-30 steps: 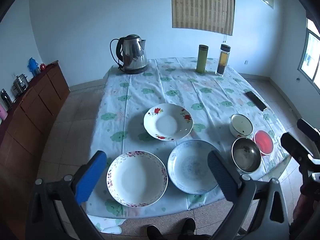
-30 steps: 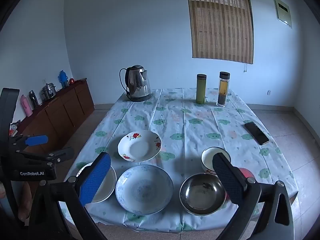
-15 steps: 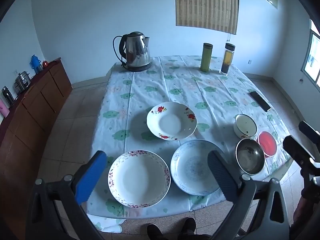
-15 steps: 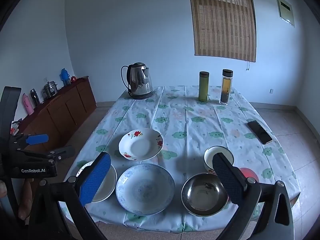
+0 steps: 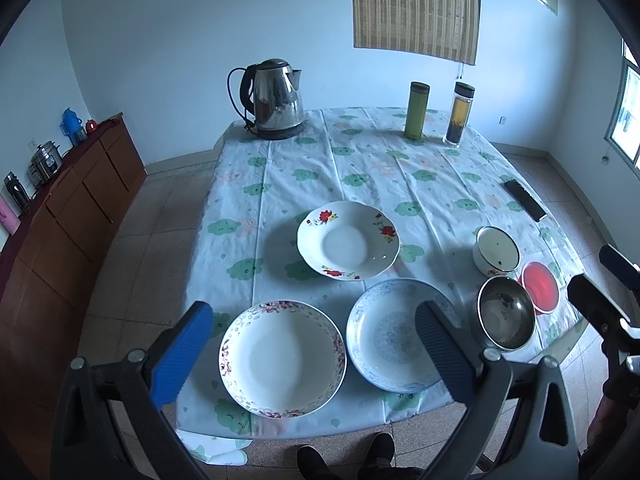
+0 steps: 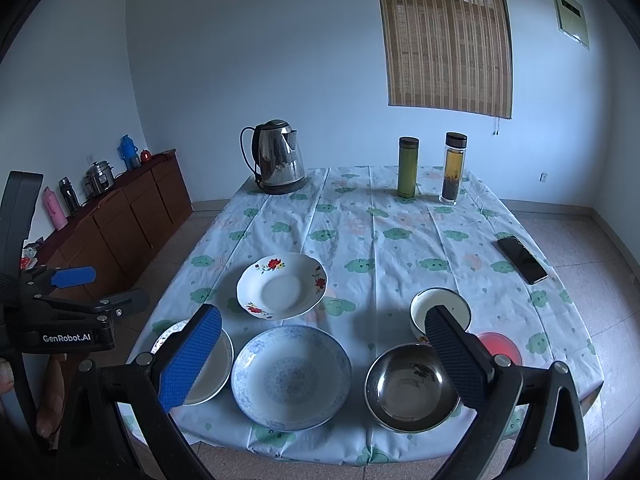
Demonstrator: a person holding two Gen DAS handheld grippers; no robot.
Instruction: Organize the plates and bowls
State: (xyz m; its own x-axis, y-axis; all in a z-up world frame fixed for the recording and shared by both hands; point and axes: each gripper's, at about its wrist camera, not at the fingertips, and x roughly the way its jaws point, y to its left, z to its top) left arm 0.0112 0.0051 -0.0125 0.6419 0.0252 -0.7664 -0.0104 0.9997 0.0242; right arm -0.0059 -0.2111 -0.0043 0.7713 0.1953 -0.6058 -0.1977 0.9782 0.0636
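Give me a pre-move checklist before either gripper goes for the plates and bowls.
1. Left gripper open and holding nothing: ok.
2. Right gripper open and holding nothing: ok.
3. Pink-rimmed plate and blue plate lie apart, nothing stacked on them: ok.
4. Steel bowl clear of the blue plate: ok.
5. Steel bowl free of residue: cannot tell, dark specks inside.
6. Red bowl reachable: not ok, half hidden behind the right gripper's finger.
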